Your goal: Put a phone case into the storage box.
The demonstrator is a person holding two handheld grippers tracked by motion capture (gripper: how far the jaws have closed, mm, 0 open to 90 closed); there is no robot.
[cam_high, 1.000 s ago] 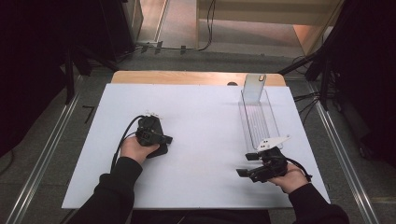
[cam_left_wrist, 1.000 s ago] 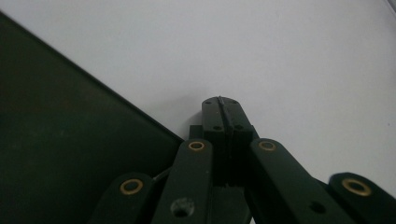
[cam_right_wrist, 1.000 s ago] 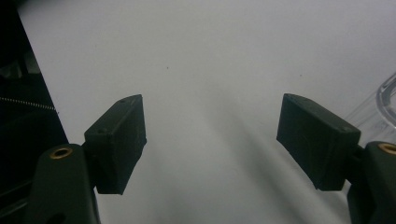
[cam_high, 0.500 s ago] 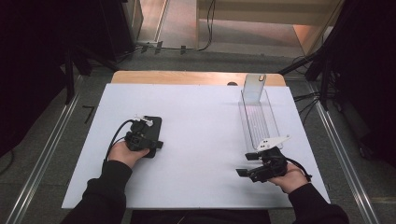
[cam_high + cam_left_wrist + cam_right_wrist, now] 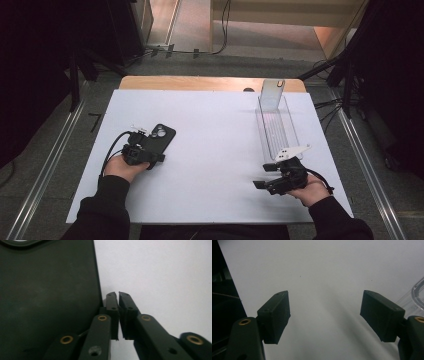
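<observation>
Both arms are in plain black long sleeves, cuffs ending right at the wrists. The left gripper is a chunky black block with a black cable looping off its side and a bit of pale hardware on top. The right gripper is black too, carrying a pale grey three-cornered plate dotted with small holes, and a cable curls round behind it. Up close, the fingers are matte black with ridged inner faces, small screw holes, and brass-coloured rivets on the black linkage bars. The right one's fingers are blocky black pads.
</observation>
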